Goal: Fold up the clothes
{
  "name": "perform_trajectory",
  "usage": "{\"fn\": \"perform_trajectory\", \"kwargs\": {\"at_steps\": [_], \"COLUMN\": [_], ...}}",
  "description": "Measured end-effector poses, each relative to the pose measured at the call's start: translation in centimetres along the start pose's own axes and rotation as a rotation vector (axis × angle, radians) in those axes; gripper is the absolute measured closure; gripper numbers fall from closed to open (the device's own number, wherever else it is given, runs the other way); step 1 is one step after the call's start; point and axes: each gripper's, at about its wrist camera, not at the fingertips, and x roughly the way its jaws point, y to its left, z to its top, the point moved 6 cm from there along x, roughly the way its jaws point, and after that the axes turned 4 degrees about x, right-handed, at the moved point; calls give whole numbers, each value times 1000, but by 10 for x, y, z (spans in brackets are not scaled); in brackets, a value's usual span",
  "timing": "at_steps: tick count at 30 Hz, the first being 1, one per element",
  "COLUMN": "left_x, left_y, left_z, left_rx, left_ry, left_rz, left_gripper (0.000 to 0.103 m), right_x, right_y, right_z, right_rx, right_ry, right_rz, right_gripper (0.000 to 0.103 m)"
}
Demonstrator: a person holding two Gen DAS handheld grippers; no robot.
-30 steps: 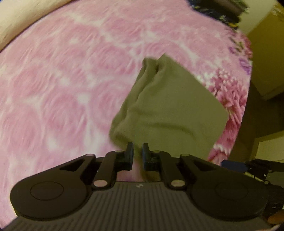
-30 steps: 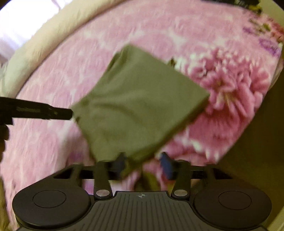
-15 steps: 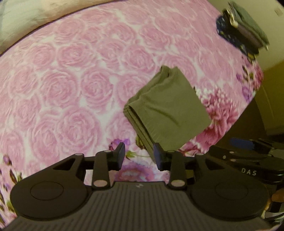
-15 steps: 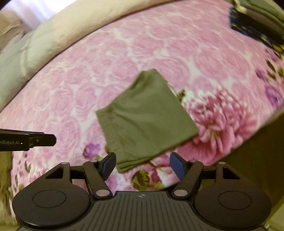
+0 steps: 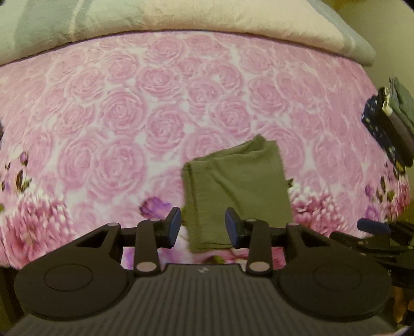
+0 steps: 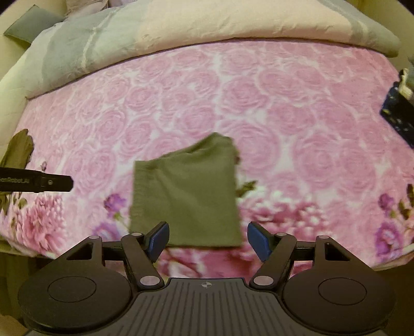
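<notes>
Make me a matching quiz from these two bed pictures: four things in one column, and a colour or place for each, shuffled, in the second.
Things:
1. folded cloth
2. bedspread
3. quilt
4. pile of clothes

Descriptions:
A. pink with a rose pattern
B. olive green, lying flat near the front edge of the bed
C. cream and grey-green, bunched along the far side
D. dark, at the right edge of the bed

Pairs: 1-B, 2-A, 3-C, 4-D

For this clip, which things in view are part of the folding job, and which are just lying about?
Part of the job:
- folded olive garment
- left gripper, open, jaws just opened, nothing between them
- right gripper, open
- stack of folded clothes at the bed's far right, probably

Lying about:
- rose-print bedspread
- rolled duvet
</notes>
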Motion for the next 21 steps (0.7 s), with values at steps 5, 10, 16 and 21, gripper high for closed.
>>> {"fn": "perform_trajectory", "kwargs": {"at_steps": [5, 10, 16, 21], "left_x": [-28, -52, -65, -66], "left_y": [-38, -61, -63, -46], "left_z": [-27, -53, -76, -98], "left_rx": [-70, -117, -185, -270], "left_ry": [-49, -75, -90, -121], "left_rz": [42, 85, 117, 43], "left_gripper": [70, 70, 70, 70], "right_x": [-18, -30, -37, -37], "right_y": [-37, -42, -37, -48], "right_z": [-22, -37, -52, -56], "right_rx": [-22, -90, -158, -106], "right_ry": [13, 20, 13, -6], "right_rz": [43, 100, 146, 169], "right_gripper": [33, 33, 33, 33]}}
